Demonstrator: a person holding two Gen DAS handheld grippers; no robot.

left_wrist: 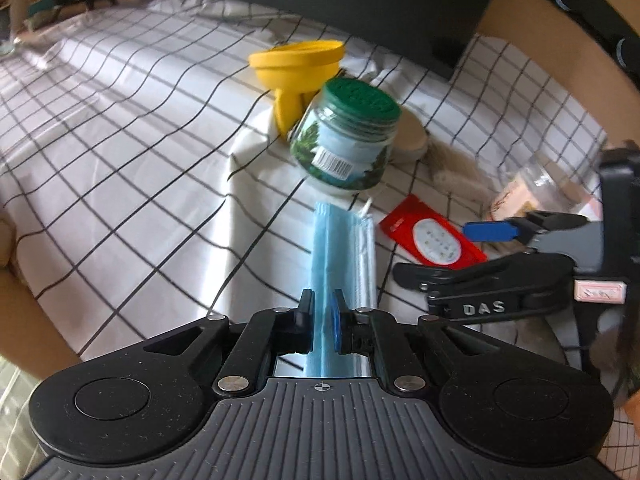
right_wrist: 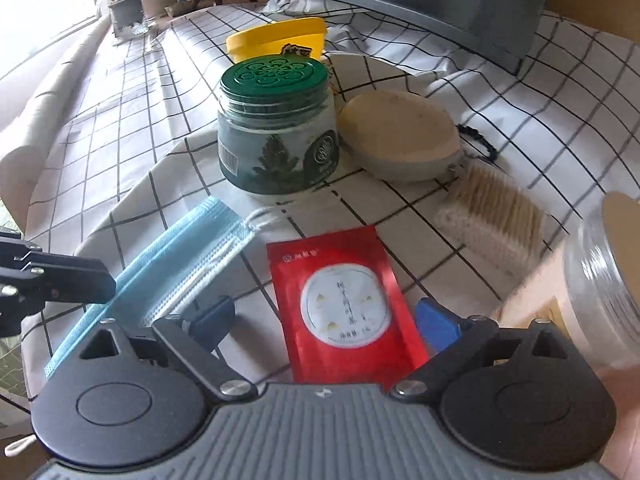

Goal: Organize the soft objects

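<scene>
The blue face mask is lying lengthwise on the checked cloth, its near end passing between the fingers of the left gripper, which are pinching it by one folded edge. Taking it at the end probably lets the rest of the mask trail free, so it can be lifted without bunching. Its far end is sitting just short of the green-lidded jar, with the white ear loops curling out beside that end.

Just right of the mask, the red sachet is lying flat, and the right gripper is standing over it with its jaws spread wide, one finger on each side of the packet and neither plainly touching it. I judge it is lining up for a grasp across the sachet's width, though it is holding nothing yet.

Farther out, the jar is standing upright in the middle of the cloth. A yellow funnel-shaped container is sitting behind it, and a beige oval sponge is resting close to the jar's right. Nearer on the right, a bristle brush is lying on the cloth, with a clear jar tilted at the right edge.
</scene>
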